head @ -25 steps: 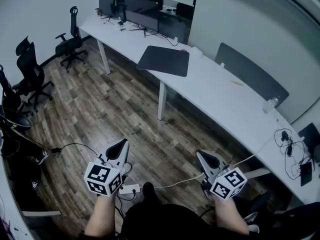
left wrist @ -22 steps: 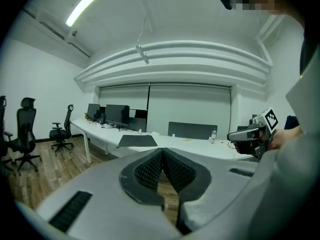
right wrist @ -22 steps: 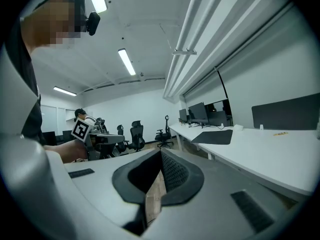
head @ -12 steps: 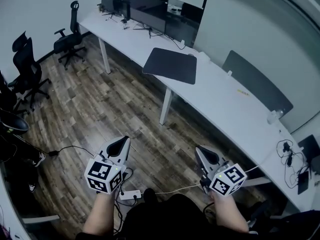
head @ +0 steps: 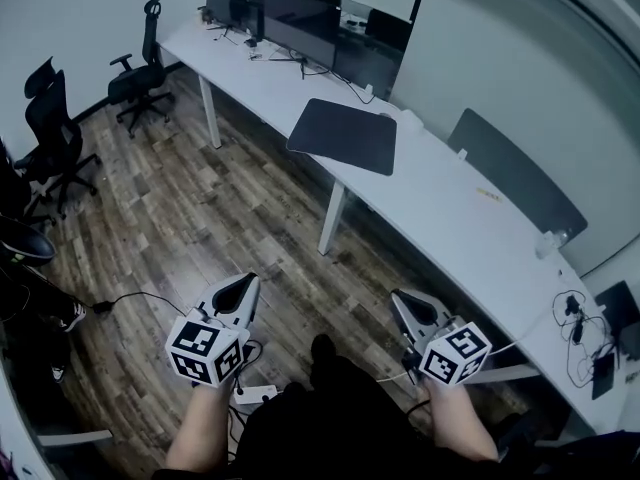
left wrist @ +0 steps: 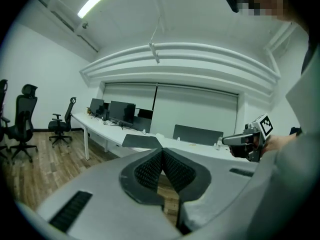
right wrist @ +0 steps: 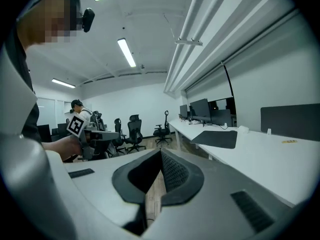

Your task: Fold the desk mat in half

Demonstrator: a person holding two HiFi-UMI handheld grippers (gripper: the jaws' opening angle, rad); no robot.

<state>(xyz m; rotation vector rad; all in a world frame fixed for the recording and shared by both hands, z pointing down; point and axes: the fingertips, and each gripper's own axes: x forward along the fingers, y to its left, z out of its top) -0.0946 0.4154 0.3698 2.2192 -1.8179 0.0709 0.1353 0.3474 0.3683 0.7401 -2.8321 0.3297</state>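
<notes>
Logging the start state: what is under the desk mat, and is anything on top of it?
The desk mat lies flat on the white desk, unfolded, with nothing on top. The desk surface beneath it is covered.

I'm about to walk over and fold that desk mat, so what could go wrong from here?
1. A power strip and cables lie on the floor near the shoe: a likely trip hazard on the way over.
2. The desk mat lies right at the white desk's near edge; lifting one side alone might drag it off.
3. The left hand-held gripper and right hand-held gripper are both shut and empty; they must open first.
</notes>
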